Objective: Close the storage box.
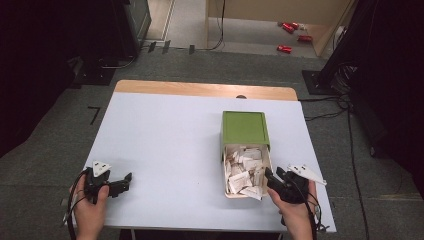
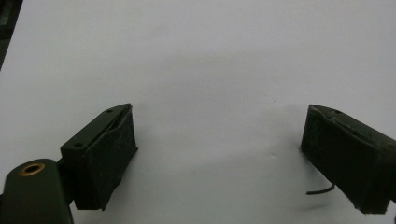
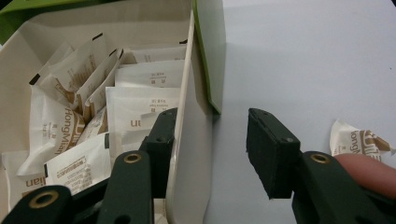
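While my left gripper (image 1: 125,178) rests spread wide on the bare table (image 1: 170,145), my right gripper (image 3: 212,154) straddles the drawer's side wall (image 3: 187,140), jaws apart, not pinching; drawer (image 1: 246,172) of sachets (image 3: 140,107) sits near table's front-right edge.

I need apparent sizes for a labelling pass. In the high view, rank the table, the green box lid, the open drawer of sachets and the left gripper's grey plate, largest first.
1. Table
2. Green box lid and open drawer of sachets: too alike to rank.
3. Left gripper's grey plate
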`<state>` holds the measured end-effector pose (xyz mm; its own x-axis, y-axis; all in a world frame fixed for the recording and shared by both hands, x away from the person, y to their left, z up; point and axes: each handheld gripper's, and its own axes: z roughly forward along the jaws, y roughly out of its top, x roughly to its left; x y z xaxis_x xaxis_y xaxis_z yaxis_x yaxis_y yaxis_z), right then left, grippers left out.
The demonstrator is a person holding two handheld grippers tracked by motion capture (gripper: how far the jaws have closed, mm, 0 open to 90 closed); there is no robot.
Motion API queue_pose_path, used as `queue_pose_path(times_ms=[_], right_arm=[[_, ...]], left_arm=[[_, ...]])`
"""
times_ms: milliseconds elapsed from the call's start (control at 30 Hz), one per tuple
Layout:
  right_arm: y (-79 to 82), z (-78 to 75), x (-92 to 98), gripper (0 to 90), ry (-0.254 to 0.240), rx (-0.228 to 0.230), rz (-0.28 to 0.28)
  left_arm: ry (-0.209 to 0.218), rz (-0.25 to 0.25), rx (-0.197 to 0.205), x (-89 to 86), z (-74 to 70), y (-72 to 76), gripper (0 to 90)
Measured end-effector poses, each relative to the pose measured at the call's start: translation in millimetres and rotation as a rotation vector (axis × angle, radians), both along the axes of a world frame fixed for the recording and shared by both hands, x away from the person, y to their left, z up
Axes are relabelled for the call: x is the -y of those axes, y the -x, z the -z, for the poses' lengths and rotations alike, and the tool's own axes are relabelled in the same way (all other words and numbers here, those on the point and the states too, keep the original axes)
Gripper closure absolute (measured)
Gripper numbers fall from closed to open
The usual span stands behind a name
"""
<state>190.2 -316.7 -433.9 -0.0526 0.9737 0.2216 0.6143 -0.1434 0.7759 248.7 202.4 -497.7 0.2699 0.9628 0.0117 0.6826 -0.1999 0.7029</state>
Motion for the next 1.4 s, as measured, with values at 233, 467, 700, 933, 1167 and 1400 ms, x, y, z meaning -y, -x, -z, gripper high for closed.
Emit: queue_pose_path(times_ms=[233,467,700,933,1167,1400], right_arm=[[4.8,4.4,-0.4,62.2,0.012,0.033,-0.025],[10.3,7.5,0.5,66.8,-0.003,0.034,-0.054],[10.7,11.0,-5.5,71.5,0.032,0.021,-0.047],[10.2,14.4,-7.7,72.9,0.067,-0.002,-0.053],[10.8,15.3,-14.2,83.6,0.103,-0.008,-0.068],[10.3,15.7,-18.8,87.2,0.088,-0.007,-0.008]], left_arm=[[0.0,0.0,0.0,0.0,0.0,0.1,10.7],[0.0,0.0,0.0,0.0,0.0,0.0,10.7],[0.0,0.0,0.0,0.0,0.0,0.0,10.7],[0.0,0.0,0.0,0.0,0.0,0.0,10.7],[0.0,0.0,0.0,0.0,0.0,0.0,10.7],[0.0,0.0,0.0,0.0,0.0,0.0,10.7]])
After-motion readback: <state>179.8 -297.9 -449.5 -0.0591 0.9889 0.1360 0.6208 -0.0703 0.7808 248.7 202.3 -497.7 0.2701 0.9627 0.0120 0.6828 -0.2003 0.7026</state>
